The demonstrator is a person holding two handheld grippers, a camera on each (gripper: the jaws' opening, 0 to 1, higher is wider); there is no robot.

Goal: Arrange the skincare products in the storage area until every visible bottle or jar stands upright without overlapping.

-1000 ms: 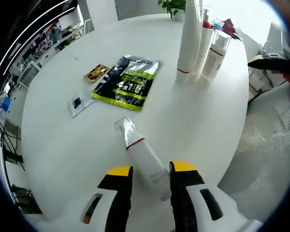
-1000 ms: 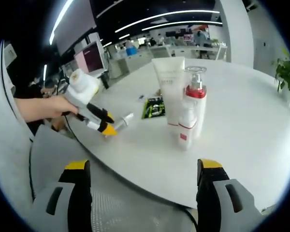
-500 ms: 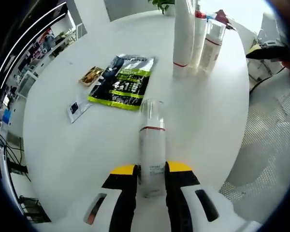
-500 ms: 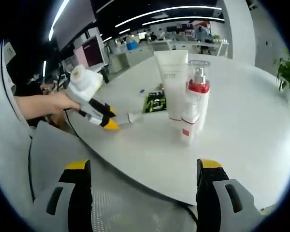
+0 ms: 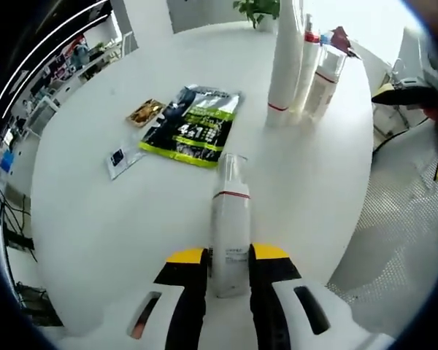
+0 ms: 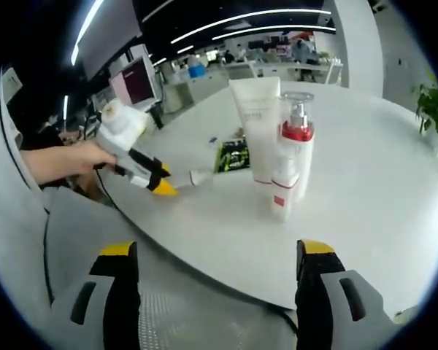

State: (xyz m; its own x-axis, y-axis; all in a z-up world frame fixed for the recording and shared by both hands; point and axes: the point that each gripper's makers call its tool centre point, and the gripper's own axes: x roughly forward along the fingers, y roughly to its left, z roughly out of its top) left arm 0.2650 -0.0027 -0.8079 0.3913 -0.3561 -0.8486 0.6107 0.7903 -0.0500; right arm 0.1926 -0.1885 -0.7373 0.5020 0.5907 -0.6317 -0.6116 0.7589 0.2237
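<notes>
White round table point(image 5: 95, 219) carries three upright skincare products point(image 5: 303, 65) at its far right. Left gripper point(image 5: 228, 257) is clamped on a lying bottle point(image 5: 230, 219); right gripper point(image 6: 212, 251) hangs wide apart off the table's edge.

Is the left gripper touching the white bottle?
Touching. In the left gripper view, the left gripper has both yellow-tipped jaws pressed against the white bottle.

I am working in an open-plan office. Behind the round white table point(image 6: 365, 182) stand rows of desks point(image 6: 277, 69) with monitors point(image 6: 137, 82), under long ceiling light strips point(image 6: 263, 16).
</notes>
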